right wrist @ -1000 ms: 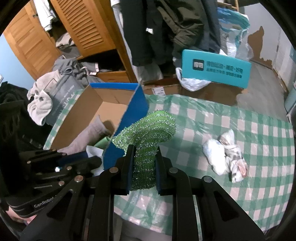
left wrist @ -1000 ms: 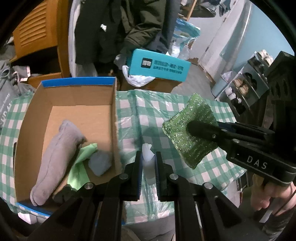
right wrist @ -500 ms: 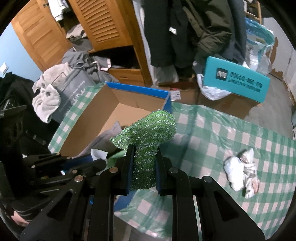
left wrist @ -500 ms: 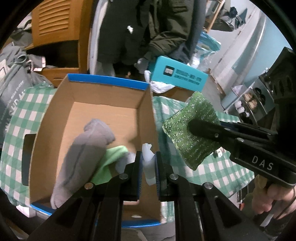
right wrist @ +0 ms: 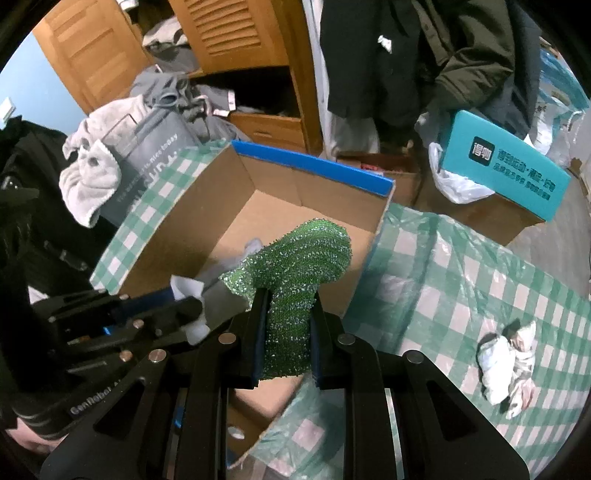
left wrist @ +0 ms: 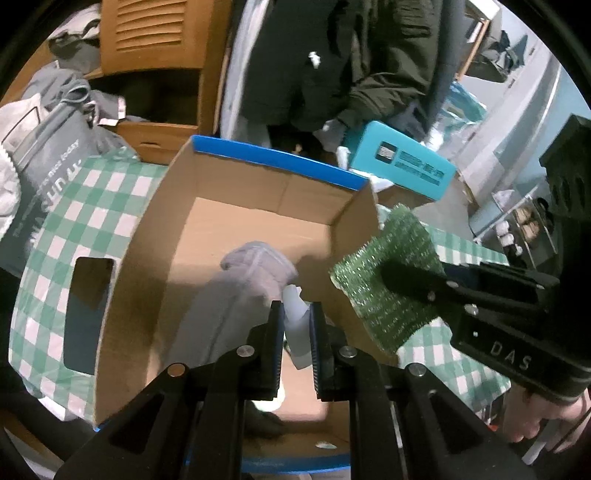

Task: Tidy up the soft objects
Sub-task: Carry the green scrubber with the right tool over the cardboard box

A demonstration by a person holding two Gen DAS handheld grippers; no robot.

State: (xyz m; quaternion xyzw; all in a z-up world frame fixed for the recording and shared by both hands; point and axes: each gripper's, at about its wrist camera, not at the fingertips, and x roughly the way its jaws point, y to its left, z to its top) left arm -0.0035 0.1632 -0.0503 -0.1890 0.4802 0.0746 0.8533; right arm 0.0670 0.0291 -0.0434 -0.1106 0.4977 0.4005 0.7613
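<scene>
My left gripper [left wrist: 298,314] is shut on a small white cloth [left wrist: 295,325] and hangs over the inside of the blue-edged cardboard box [left wrist: 236,221]. A grey rolled cloth [left wrist: 236,288] lies in the box below it. My right gripper [right wrist: 286,314] is shut on a glittery green scouring cloth [right wrist: 299,258], held above the box's right wall [right wrist: 369,236]. In the left wrist view the green cloth [left wrist: 384,273] and the right gripper's fingers [left wrist: 413,280] sit to the right. In the right wrist view the left gripper [right wrist: 184,306] shows at the lower left with the white cloth [right wrist: 184,288].
The box stands on a green-and-white checked tablecloth [right wrist: 461,295]. A crumpled white-and-dark cloth [right wrist: 506,358] lies on the table at right. Behind are a teal box [right wrist: 506,166], hanging dark coats [right wrist: 406,55], a wooden wardrobe [right wrist: 236,33] and a grey bag [left wrist: 48,155].
Both grippers have moved left together, from over the tablecloth to over the box. Each keeps its cloth. The light green cloth in the box is now hidden behind the left gripper.
</scene>
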